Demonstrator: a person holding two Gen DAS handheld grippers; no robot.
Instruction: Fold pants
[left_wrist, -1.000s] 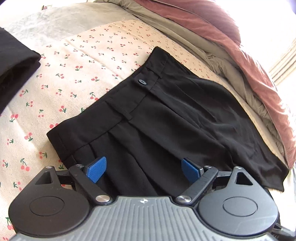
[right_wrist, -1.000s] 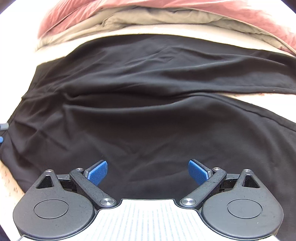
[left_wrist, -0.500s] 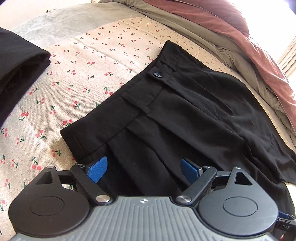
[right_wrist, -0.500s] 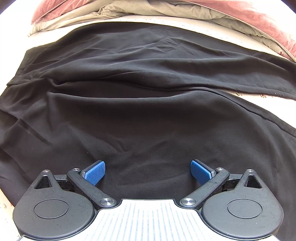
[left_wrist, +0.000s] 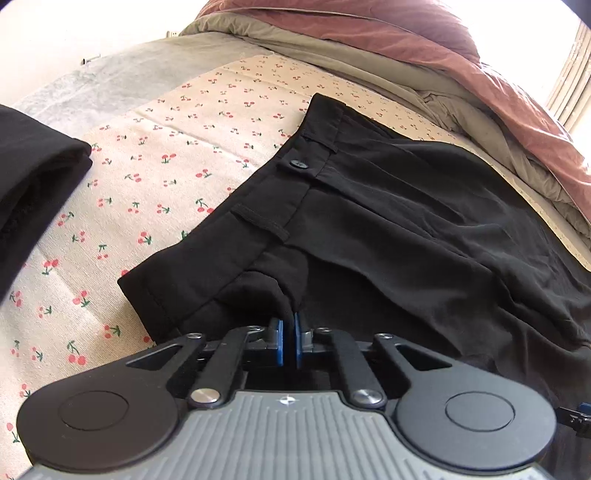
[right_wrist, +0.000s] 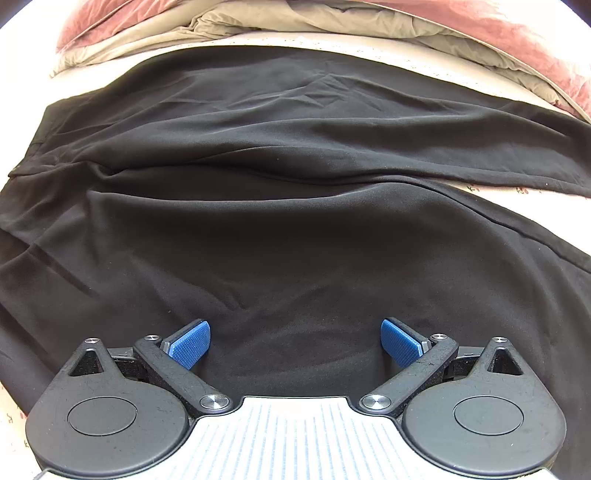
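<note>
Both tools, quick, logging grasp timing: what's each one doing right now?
Left tool: closed, pinching a bunch of the black pants just below the waistband.
Right tool: open, holding nothing, low over the pants leg.

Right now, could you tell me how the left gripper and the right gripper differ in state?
The left gripper is shut, its blue pads pinching a fold of the black pants just below the waistband; the right gripper is open, pads spread wide and holding nothing. The left works at the waist end near the button; the right hovers over the flat leg fabric. Both share the same garment.
</note>
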